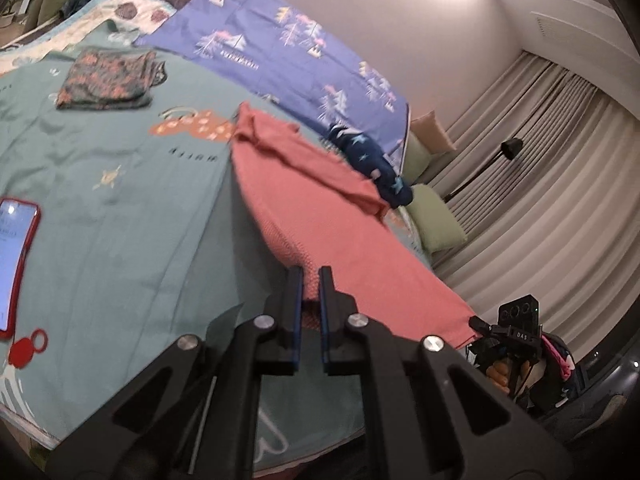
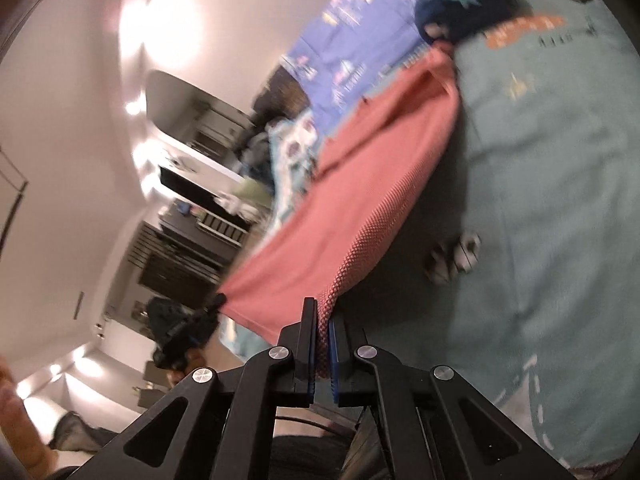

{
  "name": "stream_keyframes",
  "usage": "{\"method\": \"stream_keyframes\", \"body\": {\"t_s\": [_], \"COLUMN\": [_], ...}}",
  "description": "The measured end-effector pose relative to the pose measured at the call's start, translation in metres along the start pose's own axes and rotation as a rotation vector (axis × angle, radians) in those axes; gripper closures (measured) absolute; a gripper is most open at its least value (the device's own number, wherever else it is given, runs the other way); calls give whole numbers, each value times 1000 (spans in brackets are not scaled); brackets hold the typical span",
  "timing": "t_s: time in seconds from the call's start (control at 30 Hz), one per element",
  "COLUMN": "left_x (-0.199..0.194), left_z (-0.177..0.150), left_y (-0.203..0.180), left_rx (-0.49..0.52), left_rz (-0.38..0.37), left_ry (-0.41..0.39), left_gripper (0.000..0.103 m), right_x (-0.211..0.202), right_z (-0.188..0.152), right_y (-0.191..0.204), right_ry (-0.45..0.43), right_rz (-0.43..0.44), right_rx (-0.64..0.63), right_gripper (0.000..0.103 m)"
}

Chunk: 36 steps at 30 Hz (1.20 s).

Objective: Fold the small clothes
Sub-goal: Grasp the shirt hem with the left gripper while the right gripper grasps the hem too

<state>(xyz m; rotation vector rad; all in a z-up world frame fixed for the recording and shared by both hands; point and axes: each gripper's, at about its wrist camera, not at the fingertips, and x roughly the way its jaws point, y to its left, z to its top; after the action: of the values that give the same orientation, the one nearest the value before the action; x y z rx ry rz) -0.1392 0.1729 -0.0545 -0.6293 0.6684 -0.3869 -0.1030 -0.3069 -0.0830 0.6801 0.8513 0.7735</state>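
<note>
Both tongs, left (image 1: 311, 276) and right (image 2: 322, 312), pinch the waffle-knit coral cloth (image 1: 320, 204) stretched above the teal bedsheet (image 1: 120, 184).

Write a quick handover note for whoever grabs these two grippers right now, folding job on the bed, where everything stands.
Left gripper: shut on one near corner of the pink garment.
Right gripper: shut on the other near corner; the edge hangs stretched between the two, lifted off the teal bedsheet.
The garment's far end lies on the bed beside a navy star-print garment, unfolded.
Done: one patterned garment lies folded at the far side.
Left: fold the pink one, then the navy one.
Mind the red-cased phone on the sheet.
</note>
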Motion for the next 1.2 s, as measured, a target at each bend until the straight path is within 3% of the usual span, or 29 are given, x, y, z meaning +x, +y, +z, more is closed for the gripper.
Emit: {"method": "stream_keyframes", "body": {"t_s": [0.2, 0.33, 0.37, 0.4, 0.43, 0.5, 0.67, 0.8, 0.87, 0.9, 1.0, 1.2], "left_x": [-2, 13, 15, 17, 19, 22, 45, 56, 57, 58, 55, 25], "left_z": [14, 10, 7, 3, 0, -8, -26, -31, -30, -30, -30, -8], "left_y": [-9, 0, 3, 10, 18, 36, 58, 51, 48, 48, 43, 23], "left_rx": [38, 41, 36, 20, -4, -74, -121, -55, -52, -50, -45, -57], "left_rz": [-9, 92, 111, 136, 154, 187, 231, 230, 198, 184, 174, 81], "left_ry": [-36, 26, 37, 52, 61, 69, 161, 172, 178, 190, 180, 67], "left_gripper": [95, 94, 91, 82, 64, 44, 44, 44, 64, 93, 97, 97], "right_x": [3, 6, 6, 6, 4, 7, 8, 7, 8, 9, 7, -3], "right_z": [15, 14, 12, 9, 6, 2, -3, -4, -4, -4, -5, 1], "right_y": [10, 7, 7, 5, 2, -3, -12, -12, -12, -13, -11, 5], "right_ry": [-14, 4, 10, 17, 23, 35, 45, 39, 41, 42, 37, -2], "right_rz": [-7, -45, -55, -63, -66, -74, -95, -106, -112, -114, -117, -78], "right_rx": [-39, -42, -43, -43, -37, -15, 16, 21, 24, 25, 20, -39], "right_gripper": [98, 98, 98, 98, 98, 97, 97, 97, 97, 97, 97, 97]}}
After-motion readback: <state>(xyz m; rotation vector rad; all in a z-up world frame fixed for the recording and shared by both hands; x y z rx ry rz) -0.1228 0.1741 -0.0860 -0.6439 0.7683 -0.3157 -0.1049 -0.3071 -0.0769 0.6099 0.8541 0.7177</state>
